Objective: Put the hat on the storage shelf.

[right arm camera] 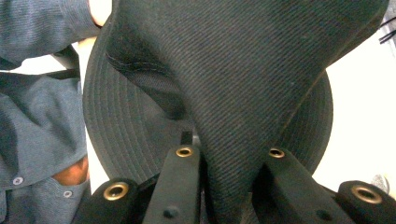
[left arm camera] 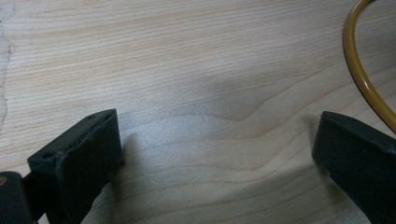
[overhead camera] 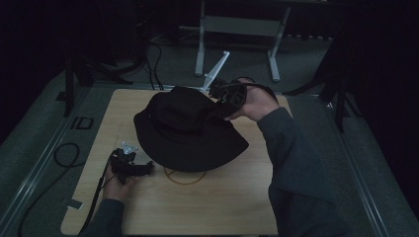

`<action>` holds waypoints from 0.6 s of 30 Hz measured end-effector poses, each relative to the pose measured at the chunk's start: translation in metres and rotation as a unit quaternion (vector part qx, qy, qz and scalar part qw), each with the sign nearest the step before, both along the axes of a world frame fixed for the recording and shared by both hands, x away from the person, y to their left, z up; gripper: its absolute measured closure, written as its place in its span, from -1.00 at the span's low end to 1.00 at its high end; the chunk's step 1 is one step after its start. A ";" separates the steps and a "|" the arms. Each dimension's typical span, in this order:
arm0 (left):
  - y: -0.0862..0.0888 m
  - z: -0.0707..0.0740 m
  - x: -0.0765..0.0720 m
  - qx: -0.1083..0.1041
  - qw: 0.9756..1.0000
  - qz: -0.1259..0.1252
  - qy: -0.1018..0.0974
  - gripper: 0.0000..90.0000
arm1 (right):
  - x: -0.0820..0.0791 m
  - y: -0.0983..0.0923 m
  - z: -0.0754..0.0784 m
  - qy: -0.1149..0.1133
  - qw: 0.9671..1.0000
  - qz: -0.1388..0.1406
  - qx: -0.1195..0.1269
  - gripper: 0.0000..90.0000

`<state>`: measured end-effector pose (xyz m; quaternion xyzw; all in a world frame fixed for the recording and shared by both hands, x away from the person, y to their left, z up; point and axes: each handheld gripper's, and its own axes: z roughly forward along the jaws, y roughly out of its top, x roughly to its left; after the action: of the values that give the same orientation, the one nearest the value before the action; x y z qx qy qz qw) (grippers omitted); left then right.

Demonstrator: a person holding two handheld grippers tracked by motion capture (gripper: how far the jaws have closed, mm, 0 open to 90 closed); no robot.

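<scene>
A black brimmed hat (overhead camera: 185,129) hangs over the middle of the wooden table (overhead camera: 222,197), its brim low over a yellow ring (overhead camera: 184,177). My right gripper (overhead camera: 221,109) comes in from the far right and is shut on the hat's crown. In the right gripper view the crown's fabric (right arm camera: 243,93) is pinched between the two black jaws, with the stitched brim (right arm camera: 121,130) behind. My left gripper (overhead camera: 148,169) rests low on the table at the left, open and holding nothing. In the left gripper view bare wood lies between its jaws and the yellow ring (left arm camera: 359,70) curves past at the right.
A black cable (overhead camera: 66,153) loops on the floor left of the table. A white table frame (overhead camera: 237,34) and a slanted white bar (overhead camera: 217,69) stand beyond the far edge. A grey sleeve (overhead camera: 291,163) crosses the table's right side.
</scene>
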<state>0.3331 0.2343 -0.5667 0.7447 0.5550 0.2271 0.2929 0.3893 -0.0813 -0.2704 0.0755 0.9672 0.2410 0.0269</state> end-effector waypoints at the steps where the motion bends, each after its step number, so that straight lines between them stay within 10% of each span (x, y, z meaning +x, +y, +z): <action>1: 0.000 0.000 0.000 0.000 1.000 0.001 0.001 -0.97 | 0.000 0.001 -0.001 -0.001 1.000 0.000 0.000 0.86; 18: 0.004 0.000 -0.001 0.001 1.000 0.006 0.001 -0.97 | 0.003 0.008 -0.008 0.006 1.000 -0.004 -0.013 0.79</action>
<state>0.3326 0.2383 -0.5666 0.7419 0.5595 0.2286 0.2902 0.3924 -0.0737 -0.2781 0.0806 0.9702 0.2274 0.0234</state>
